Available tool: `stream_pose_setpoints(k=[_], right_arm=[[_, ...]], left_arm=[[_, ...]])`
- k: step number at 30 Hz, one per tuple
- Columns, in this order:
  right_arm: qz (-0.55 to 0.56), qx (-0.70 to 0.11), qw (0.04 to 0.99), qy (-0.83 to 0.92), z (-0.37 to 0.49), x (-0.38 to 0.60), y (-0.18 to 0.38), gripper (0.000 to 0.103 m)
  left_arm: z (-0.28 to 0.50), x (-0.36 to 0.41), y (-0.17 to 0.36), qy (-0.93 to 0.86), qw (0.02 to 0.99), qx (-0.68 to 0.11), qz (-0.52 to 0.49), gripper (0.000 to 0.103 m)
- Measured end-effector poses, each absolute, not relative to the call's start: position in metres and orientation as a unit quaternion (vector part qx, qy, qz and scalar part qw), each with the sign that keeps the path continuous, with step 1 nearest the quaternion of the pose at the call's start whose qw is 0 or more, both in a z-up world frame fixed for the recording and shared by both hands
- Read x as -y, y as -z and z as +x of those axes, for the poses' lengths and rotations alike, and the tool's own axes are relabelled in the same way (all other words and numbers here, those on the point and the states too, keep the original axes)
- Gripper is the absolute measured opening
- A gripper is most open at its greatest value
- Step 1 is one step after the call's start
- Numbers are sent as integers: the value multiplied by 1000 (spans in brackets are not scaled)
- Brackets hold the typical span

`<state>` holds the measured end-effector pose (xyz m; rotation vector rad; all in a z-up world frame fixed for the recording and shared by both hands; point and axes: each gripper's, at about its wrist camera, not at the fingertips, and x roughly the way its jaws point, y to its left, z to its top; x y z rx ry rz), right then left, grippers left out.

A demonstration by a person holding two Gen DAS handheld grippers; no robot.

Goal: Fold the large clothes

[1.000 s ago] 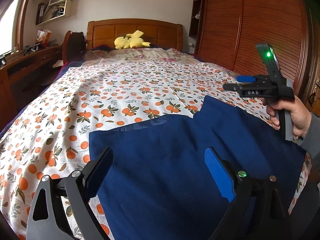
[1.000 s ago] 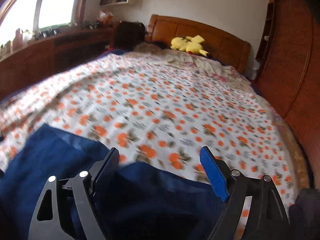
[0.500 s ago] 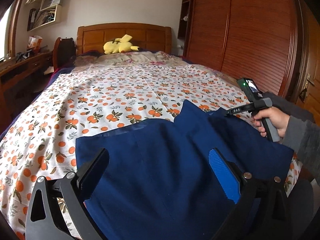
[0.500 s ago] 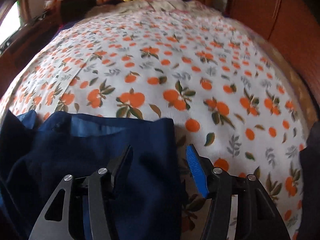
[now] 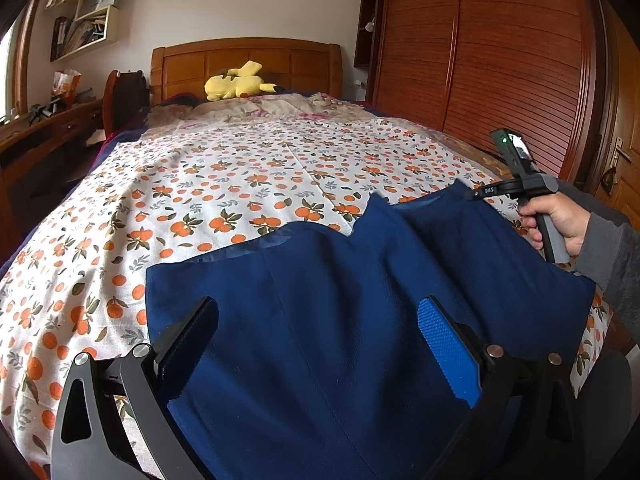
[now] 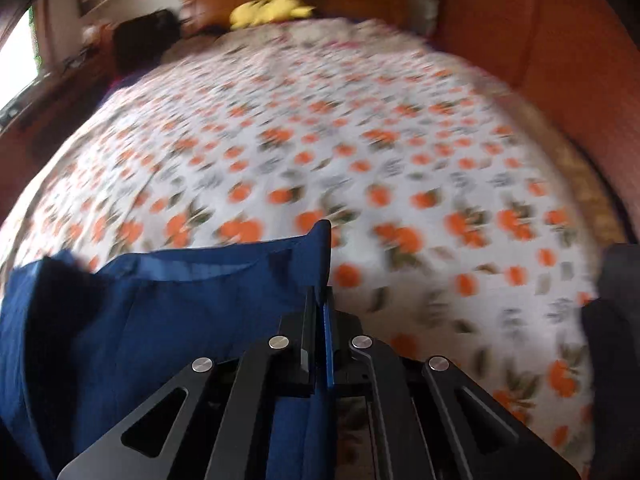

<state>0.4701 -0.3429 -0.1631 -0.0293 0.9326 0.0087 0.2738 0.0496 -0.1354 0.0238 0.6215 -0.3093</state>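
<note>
A large navy blue garment [image 5: 360,300] lies spread on the near end of the bed. My left gripper [image 5: 320,332] is open and hovers just above the garment's middle, holding nothing. My right gripper [image 6: 320,300] is shut on the garment's far right corner [image 6: 316,248], which stands up between its fingers. In the left wrist view the right gripper [image 5: 476,193] sits at the garment's right edge, and that corner is lifted a little off the bed.
The bed is covered by a white sheet with orange fruit print [image 5: 240,184]. A yellow plush toy [image 5: 236,84] lies by the wooden headboard. A wooden wardrobe [image 5: 500,60] stands along the right side and a desk [image 5: 36,136] on the left.
My right gripper came down to the garment's far right corner and closed on it, and the corner now lifts off the sheet. My left gripper stayed open above the garment.
</note>
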Motion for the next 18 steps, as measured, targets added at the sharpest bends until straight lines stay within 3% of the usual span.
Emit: stream_pose_setpoints(k=[3, 6, 9, 12, 16, 18], right_arm=[[-5, -446, 895, 6, 464, 347, 155, 8], [-10, -428, 904, -4, 448, 350, 140, 36], [-22, -416, 909, -20, 420, 348, 126, 38], [-29, -401, 915, -39, 377, 343, 114, 59], [-39, -392, 917, -65, 310, 336, 111, 76], [-32, -402, 912, -69, 272, 336, 118, 78]], left_arm=[[272, -49, 135, 148, 941, -303, 17, 100], [269, -48, 132, 143, 944, -298, 22, 100], [263, -48, 127, 142, 945, -293, 21, 100], [251, -45, 120, 145, 948, -283, 20, 101], [234, -34, 117, 159, 948, -276, 23, 101], [226, -25, 119, 168, 945, -278, 26, 101]])
